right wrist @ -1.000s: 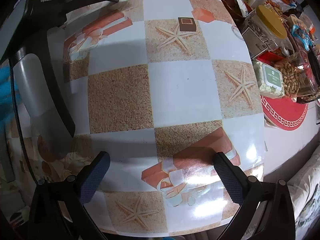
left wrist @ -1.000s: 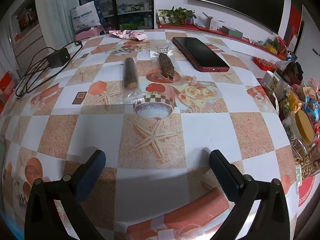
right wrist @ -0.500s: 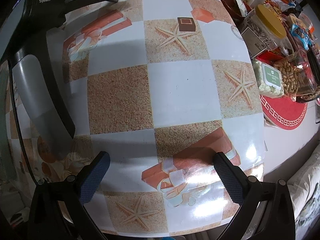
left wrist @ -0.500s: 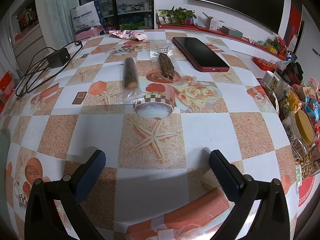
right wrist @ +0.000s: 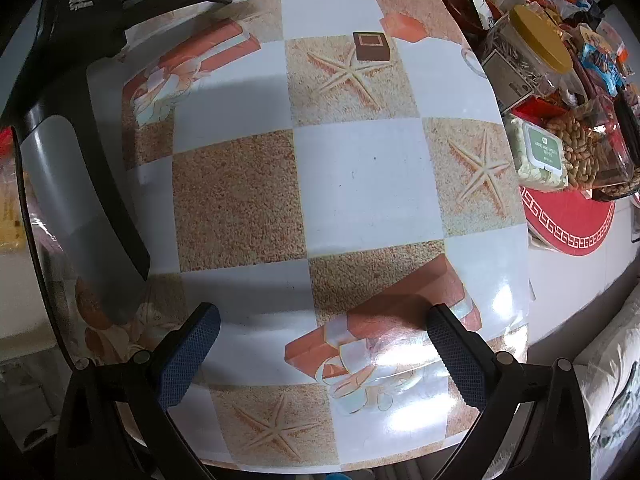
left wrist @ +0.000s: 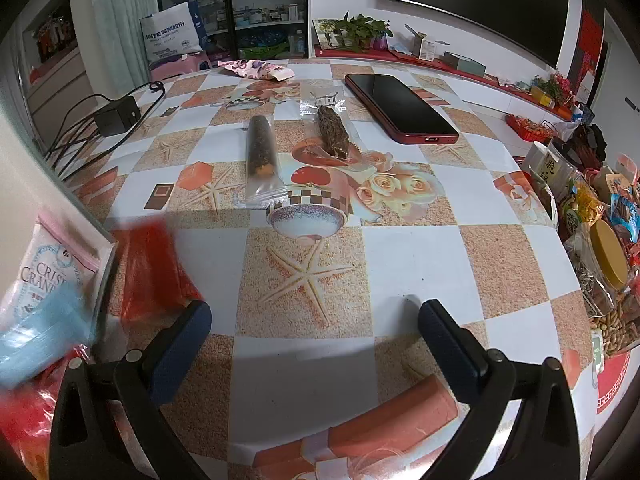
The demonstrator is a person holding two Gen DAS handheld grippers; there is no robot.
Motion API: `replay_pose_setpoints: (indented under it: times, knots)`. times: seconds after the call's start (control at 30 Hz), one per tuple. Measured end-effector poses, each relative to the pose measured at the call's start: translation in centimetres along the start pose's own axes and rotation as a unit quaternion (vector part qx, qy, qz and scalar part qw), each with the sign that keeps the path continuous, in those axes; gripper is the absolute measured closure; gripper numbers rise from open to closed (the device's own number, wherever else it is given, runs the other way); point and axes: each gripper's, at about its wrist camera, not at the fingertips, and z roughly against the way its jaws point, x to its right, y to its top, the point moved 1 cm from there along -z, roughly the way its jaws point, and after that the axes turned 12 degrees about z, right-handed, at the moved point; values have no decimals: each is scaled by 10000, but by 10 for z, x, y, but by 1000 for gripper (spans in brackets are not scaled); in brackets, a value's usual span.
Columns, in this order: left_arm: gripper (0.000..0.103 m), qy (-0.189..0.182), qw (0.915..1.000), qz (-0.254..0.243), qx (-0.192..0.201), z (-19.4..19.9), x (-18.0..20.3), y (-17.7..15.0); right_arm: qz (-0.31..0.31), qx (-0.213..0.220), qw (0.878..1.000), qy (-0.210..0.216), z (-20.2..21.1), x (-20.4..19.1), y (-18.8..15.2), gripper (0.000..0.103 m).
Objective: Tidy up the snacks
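Hovering wide-jawed and empty over the table point(left wrist: 400, 256): left gripper point(left wrist: 314, 340), right gripper point(right wrist: 324, 344). Blurred bags point(left wrist: 48, 280) are entering at the left edge, cut off; their contents are proving unreadable.

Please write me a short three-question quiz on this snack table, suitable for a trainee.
1. True or false: the left gripper is shut on a snack.
2. Which lies nearest the phone? A) the dark snack B) the charger C) the pink packet
3. Fill in: in the right wrist view, the jar has a ____ lid.

Key: 1 false, both it and the right gripper are open and empty over the table. 2 A. 3 yellow.
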Motion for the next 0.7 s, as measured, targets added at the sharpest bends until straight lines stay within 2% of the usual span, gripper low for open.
replay_pose_setpoints:
  times: [0.03,0.7]
  knots:
    - [0,-1,10000,10,-5,-9,1,3,-9,-6,10000,1,-1,1,0,0]
    - [0,-4,10000,12,-4,-11,0,5,-64,52,10000,-6,-4,7,-7,0]
